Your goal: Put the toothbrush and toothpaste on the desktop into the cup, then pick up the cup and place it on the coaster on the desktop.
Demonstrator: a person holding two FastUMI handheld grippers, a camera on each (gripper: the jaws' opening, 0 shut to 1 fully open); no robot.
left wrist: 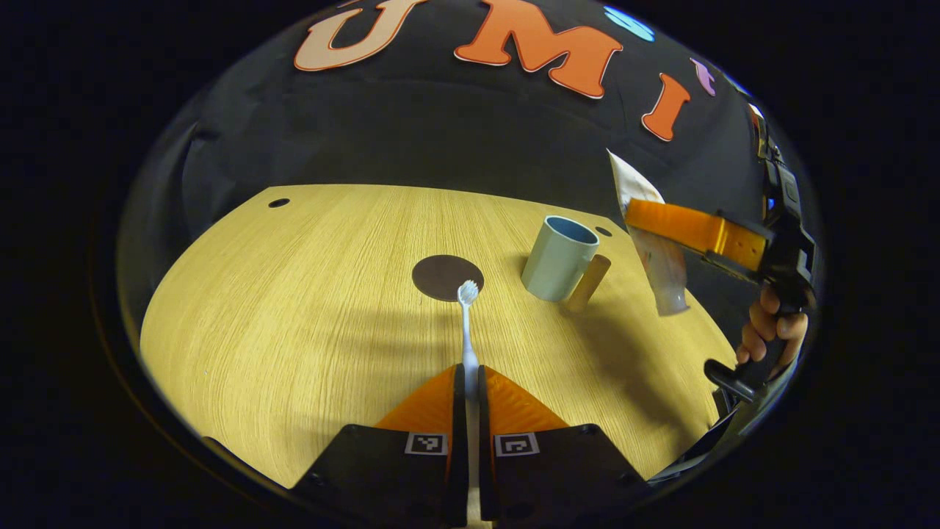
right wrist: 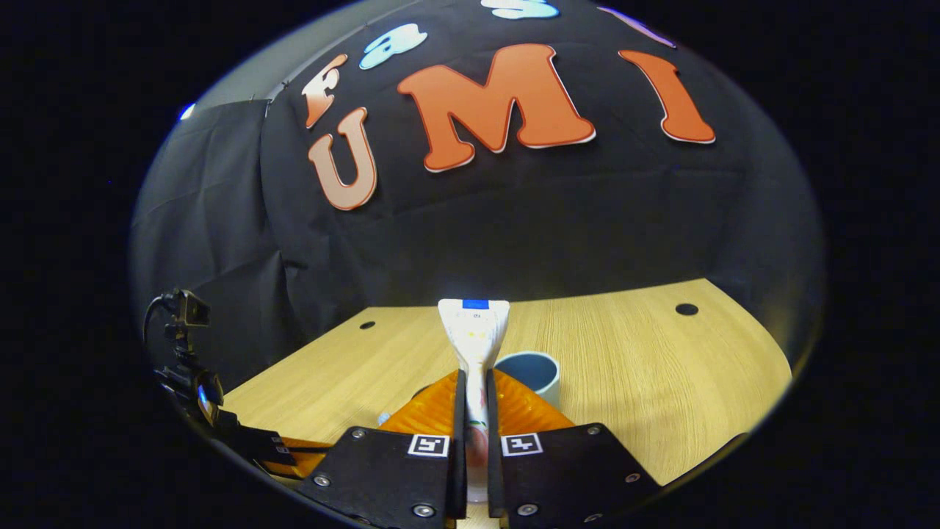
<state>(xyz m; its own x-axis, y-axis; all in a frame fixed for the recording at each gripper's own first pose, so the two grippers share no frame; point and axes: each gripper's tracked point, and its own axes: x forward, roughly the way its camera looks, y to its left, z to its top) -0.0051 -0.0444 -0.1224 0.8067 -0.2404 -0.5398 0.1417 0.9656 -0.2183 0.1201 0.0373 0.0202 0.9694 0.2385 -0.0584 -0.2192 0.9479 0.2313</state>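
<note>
The counter (left wrist: 308, 294) is the biggest thing here, a pale wood top with a curved far edge against the black wall and small dark holes near its corners. Most of its near and left side lies bare, so there is plenty of room to swing either gripper in low.

The cup (left wrist: 559, 257) stands upright toward the far right of the counter, mouth open to the top, with a wooden handle on its near right side. Its open mouth is what both items need, so each probably has to come in from above, end down.

The coaster (left wrist: 446, 277), a dark round disc, lies flat just left of the cup and apart from it, with free wood all round it. That short gap should make the later cup move an easy one.

The right gripper (right wrist: 471, 382) is clenched on the toothpaste (right wrist: 474, 330), holding the tube in the air with its flat crimped end forward; in the left gripper view it hangs right of the cup, cap end down, seemingly lined up for a drop.

The left gripper (left wrist: 470, 378) is closed on the toothbrush (left wrist: 468, 323), gripping the handle so the bristle head points ahead toward the coaster. The head appears over the coaster's near edge.
</note>
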